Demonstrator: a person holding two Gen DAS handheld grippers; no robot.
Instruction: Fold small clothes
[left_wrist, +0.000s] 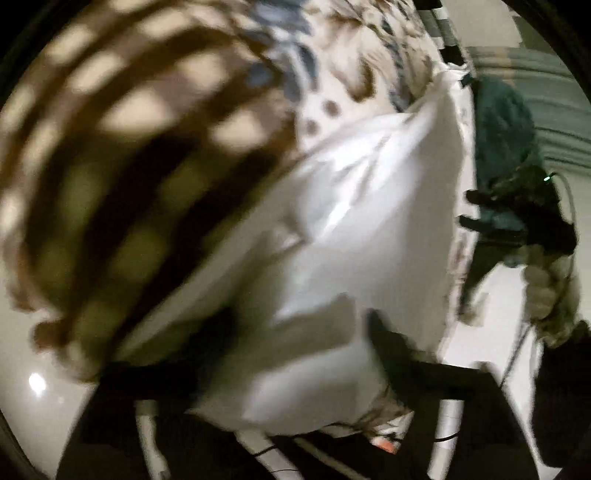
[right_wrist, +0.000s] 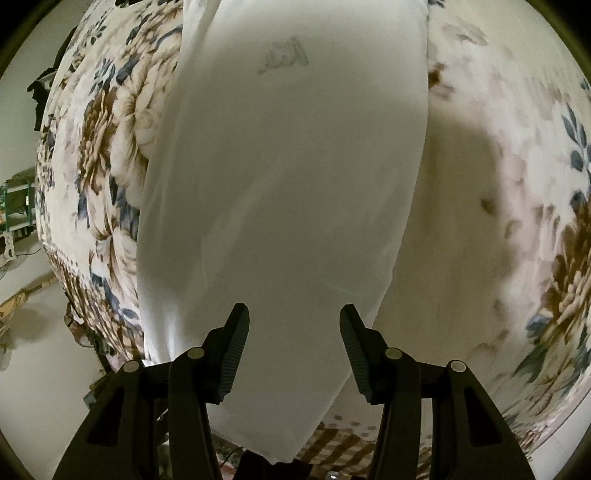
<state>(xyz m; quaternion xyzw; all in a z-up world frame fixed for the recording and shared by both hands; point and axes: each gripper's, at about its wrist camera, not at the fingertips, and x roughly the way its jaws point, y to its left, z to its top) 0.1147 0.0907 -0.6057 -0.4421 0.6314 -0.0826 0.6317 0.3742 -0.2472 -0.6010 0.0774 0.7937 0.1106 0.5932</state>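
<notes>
White garment (right_wrist: 280, 192) lies lengthwise on floral bedspread (right_wrist: 517, 184), one end overhanging its checked-border edge | right gripper (right_wrist: 293, 354) half spread above garment, pads not touching it | left gripper (left_wrist: 295, 354) jaws wide apart, blurred, garment between them, unpinched.

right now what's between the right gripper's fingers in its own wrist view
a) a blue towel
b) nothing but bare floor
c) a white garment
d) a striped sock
c: the white garment lies on the floral blanket, running between the right gripper's separated fingers.
</notes>
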